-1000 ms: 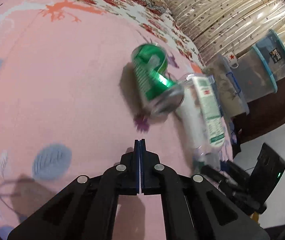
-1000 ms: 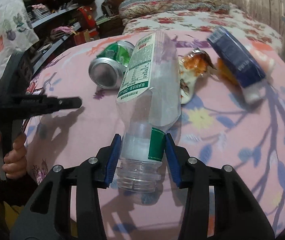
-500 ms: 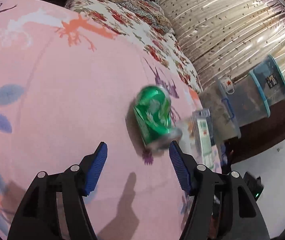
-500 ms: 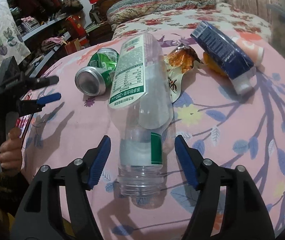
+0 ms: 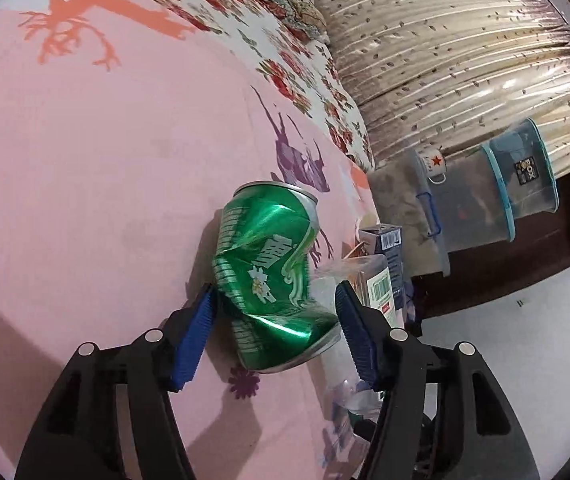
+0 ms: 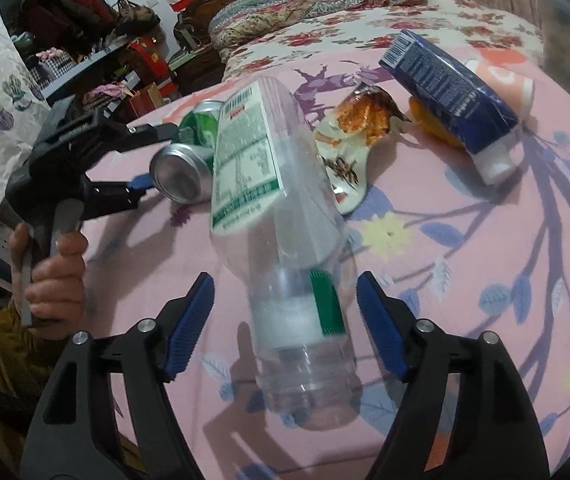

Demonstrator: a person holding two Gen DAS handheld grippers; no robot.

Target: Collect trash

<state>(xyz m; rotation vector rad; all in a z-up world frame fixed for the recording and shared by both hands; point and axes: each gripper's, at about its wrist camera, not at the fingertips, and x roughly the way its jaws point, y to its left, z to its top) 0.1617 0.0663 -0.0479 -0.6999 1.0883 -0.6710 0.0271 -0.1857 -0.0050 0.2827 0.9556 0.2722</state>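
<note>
Nothing is collected yet, as far as these views show: every piece of trash lies on the pink bed, and no bin or bag is in sight. Your left gripper straddles the dented green can; its jaws have just been closing a little, one pad seems to touch the can's side and the other stands just off it, so you have no hold yet. Your right gripper stands wide around the neck end of the clear plastic bottle; its jaws have just been opening, with bare gaps on both sides, and the bottle rests loose on the bed. At one o'clock from the bottle lies a snack wrapper, and farther toward two o'clock a blue carton, both untouched. I judge the task barely begun: can and bottle first, then the wrapper and carton.
</note>
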